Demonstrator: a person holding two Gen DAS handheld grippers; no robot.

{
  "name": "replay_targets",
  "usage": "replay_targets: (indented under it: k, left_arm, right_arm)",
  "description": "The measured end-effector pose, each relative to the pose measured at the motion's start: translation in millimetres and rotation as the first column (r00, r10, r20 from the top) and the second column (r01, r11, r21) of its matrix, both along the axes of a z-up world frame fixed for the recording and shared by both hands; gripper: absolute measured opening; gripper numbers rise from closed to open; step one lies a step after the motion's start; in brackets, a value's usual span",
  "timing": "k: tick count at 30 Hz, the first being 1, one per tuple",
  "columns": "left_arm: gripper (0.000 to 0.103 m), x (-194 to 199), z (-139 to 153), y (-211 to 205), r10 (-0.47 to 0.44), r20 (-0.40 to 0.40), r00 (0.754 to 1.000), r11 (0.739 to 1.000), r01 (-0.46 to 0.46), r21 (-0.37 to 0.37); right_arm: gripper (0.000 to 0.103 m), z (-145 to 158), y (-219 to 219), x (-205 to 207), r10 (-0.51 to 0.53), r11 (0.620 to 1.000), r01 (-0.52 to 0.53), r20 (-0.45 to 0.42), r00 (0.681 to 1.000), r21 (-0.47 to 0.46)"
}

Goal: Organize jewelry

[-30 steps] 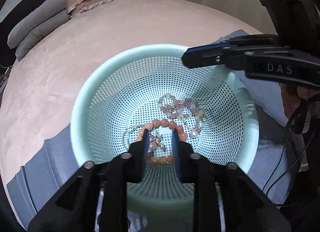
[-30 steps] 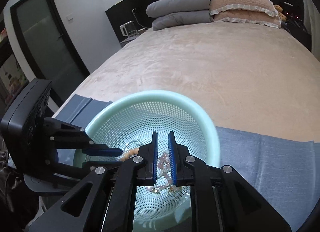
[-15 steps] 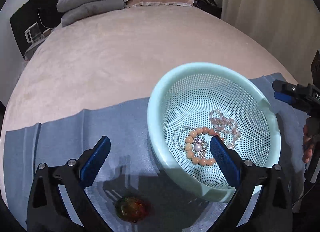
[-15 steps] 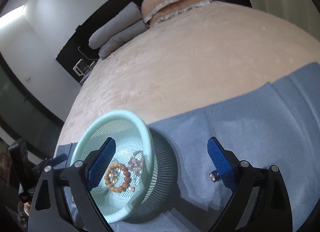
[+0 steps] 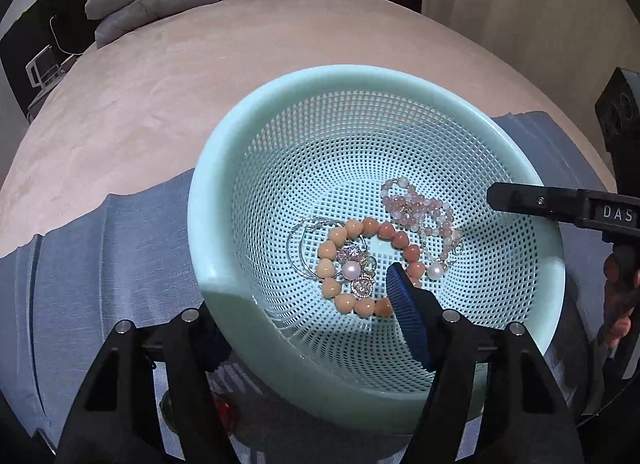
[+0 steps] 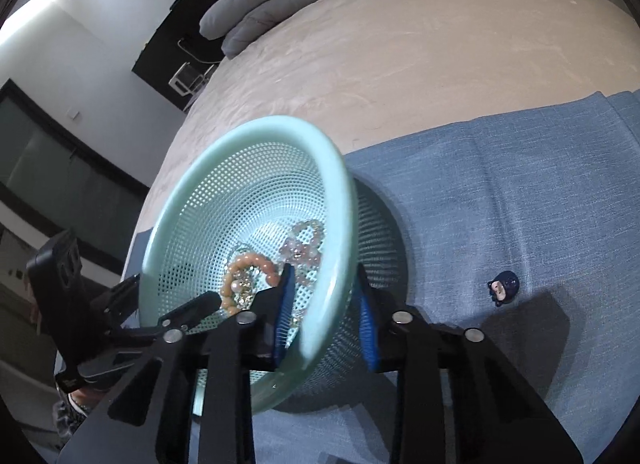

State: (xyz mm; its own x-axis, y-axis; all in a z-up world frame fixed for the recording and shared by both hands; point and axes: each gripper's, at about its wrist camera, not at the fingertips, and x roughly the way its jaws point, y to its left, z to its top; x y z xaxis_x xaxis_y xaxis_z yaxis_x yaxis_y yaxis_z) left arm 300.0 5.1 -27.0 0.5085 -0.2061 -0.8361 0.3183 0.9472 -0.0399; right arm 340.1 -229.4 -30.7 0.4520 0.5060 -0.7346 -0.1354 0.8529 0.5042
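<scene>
Jewelry (image 5: 360,260) basket (image 5: 248,135) rim straddled by both closing tongs, angled downward.

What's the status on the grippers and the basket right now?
Left gripper and right gripper each straddle the mint basket rim, jaws closing. Bead bracelets inside. Small blue charm loose on the cloth.

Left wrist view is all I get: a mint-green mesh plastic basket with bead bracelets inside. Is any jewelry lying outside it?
Observer: Yes. The right wrist view shows a small dark-blue figure charm on the blue cloth, apart from the mint-green mesh plastic basket.
Operator: And the black bar marked DAS?
Observer: That is the right hand-held gripper. Its jaws are closing astride the basket's rim, one finger inside and one outside.
</scene>
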Motion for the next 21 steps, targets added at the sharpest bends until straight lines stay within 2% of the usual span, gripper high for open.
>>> replay_targets:
  k: [6,13,17,21]
  left_arm:
    - [0.067,-34,29,-10,-0.025,0.035,0.999,0.997,0.022,0.068]
    - [0.067,-88,57,-6,-0.005,0.065,0.998,0.999,0.003,0.039]
    - [0.067,-114,61,-5,0.01,0.071,0.997,1.0,-0.011,0.02]
    - [0.067,-125,50,-5,0.021,0.055,0.998,1.0,-0.022,0.013]
  right_arm:
    - [0.026,30,1,-31,0.011,1.0,-0.01,0.051,0.999,-0.022]
    - [0.028,67,4,-89,0.03,0.998,-0.023,0.109,0.994,-0.063]
    - [0.028,76,6,-114,0.048,0.995,-0.037,0.12,0.992,-0.095]
    - [0.028,67,8,-124,0.053,0.994,-0.042,0.102,0.993,-0.102]
